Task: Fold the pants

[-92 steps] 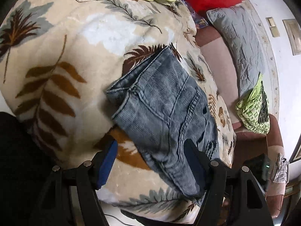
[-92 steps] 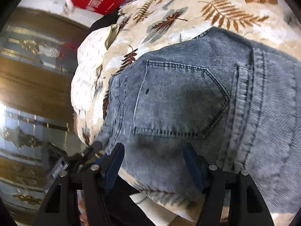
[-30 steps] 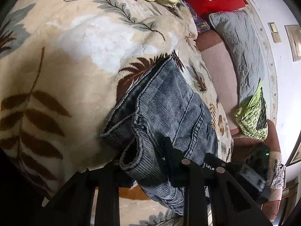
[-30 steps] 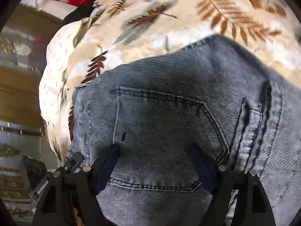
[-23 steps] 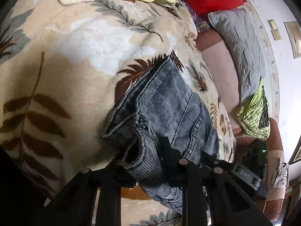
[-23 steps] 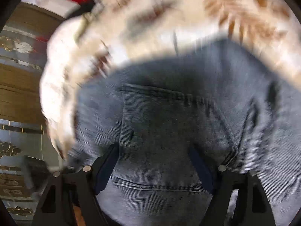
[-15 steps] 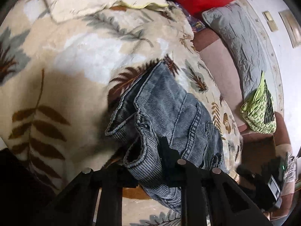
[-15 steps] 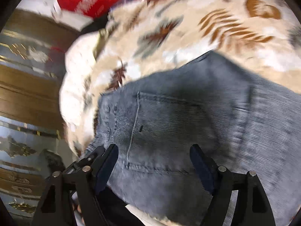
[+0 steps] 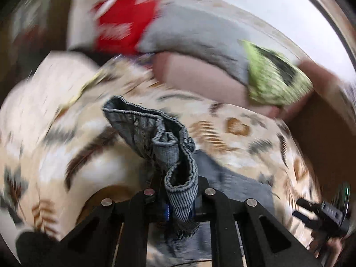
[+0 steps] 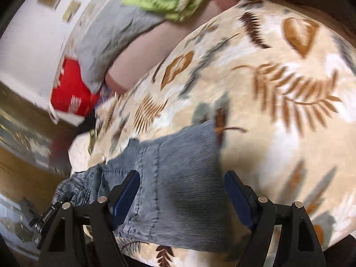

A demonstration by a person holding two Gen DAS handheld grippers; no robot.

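Blue-grey denim pants point(image 9: 155, 142) lie on a leaf-print blanket point(image 9: 233, 138). My left gripper point(image 9: 179, 197) is shut on the pants' leg ends and holds the bunched hems lifted off the blanket; the rest of the denim trails below. In the right wrist view the pants point(image 10: 178, 191) lie flat near the blanket's point(image 10: 278, 89) front edge. My right gripper point(image 10: 181, 194) is open, its jaws straddling the denim just above it. The left gripper also shows in the right wrist view point(image 10: 51, 213), at the lower left, holding denim.
Behind the blanket are a grey pillow point(image 9: 200, 33), a red bag point(image 9: 122, 26) and a green patterned cloth point(image 9: 273, 77). A brown couch arm point(image 9: 322, 122) lies right. The left wrist view is motion-blurred.
My left gripper has lifted the gripped leg ends and swung them up and over, its view turning toward the pillows. My right gripper has pulled back; the pants now look smaller under it.
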